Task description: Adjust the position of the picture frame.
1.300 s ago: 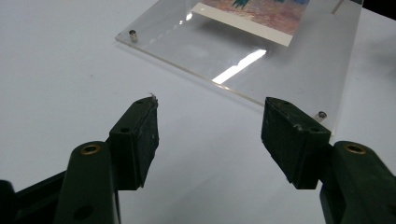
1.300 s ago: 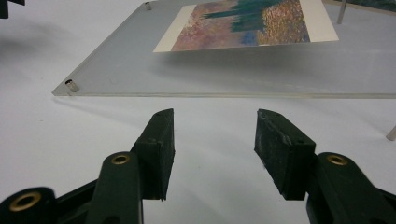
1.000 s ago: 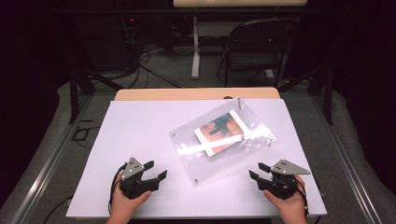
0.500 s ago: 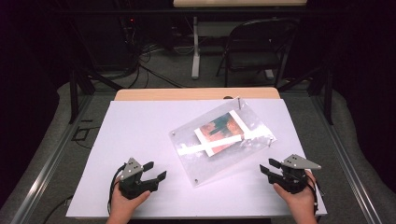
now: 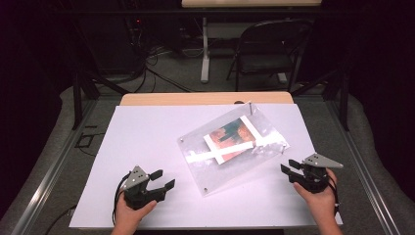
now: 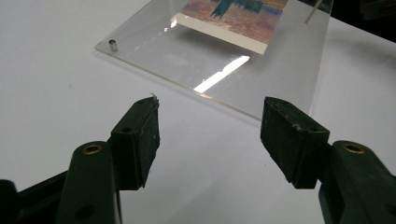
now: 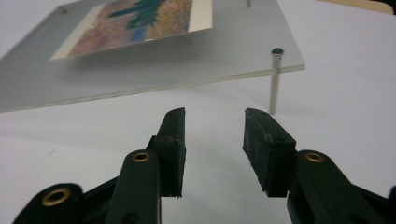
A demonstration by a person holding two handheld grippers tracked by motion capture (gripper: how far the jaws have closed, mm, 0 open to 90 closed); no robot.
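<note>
A clear picture frame lies tilted near the middle of the white tabletop. The left hand-held gripper and right hand-held gripper, both spread wide and holding nothing, sit near the front corners.

Table top: smooth matt white sheet over a wood board. Frame: clear glossy plastic panels, catching glare; small shiny metal pins at the corners. Print inside: matt paper. Gripper jaws: matt black plastic, slightly scuffed, with brass-coloured rivets.
</note>
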